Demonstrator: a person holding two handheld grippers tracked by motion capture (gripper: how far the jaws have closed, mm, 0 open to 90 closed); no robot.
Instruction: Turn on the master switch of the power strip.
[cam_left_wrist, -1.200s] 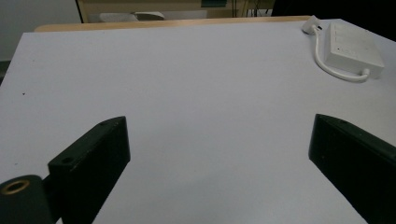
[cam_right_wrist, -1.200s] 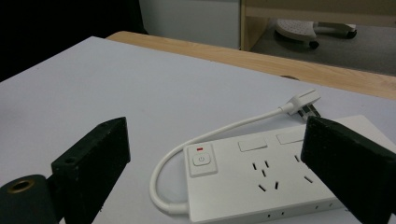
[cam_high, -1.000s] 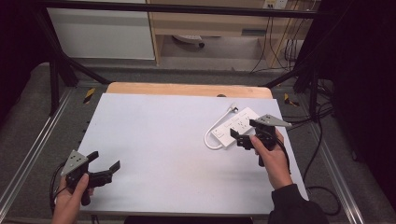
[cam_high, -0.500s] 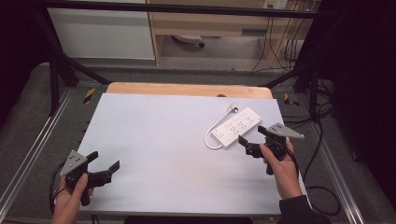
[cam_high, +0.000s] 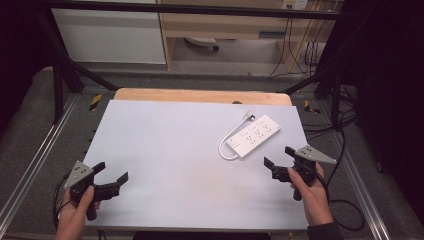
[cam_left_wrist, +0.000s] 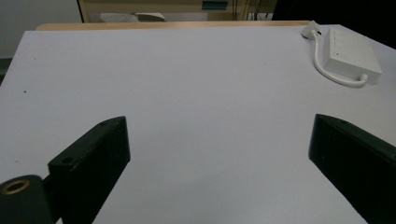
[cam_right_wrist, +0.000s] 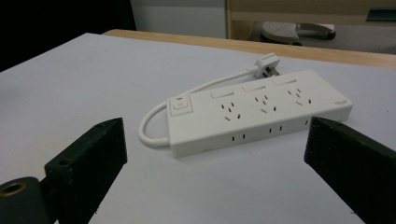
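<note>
- While the white power strip (cam_high: 253, 136) is lying flat toward the far right of the pale counter (cam_high: 170, 150), its short cable (cam_high: 228, 145) is curling round its near end and the plug (cam_high: 248, 118) is resting by its far end.
- Right gripper (cam_high: 280, 160) is hovering just short of the strip, released, jaws spread wide and gripping nothing.
- Left gripper (cam_high: 111, 176) is waiting at the near left corner, well apart from the strip, likewise released and empty.

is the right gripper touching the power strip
Apart. In the high view, bare table shows between the right gripper and the power strip. The right gripper view agrees: its jaws stand open, short of the strip.
</note>
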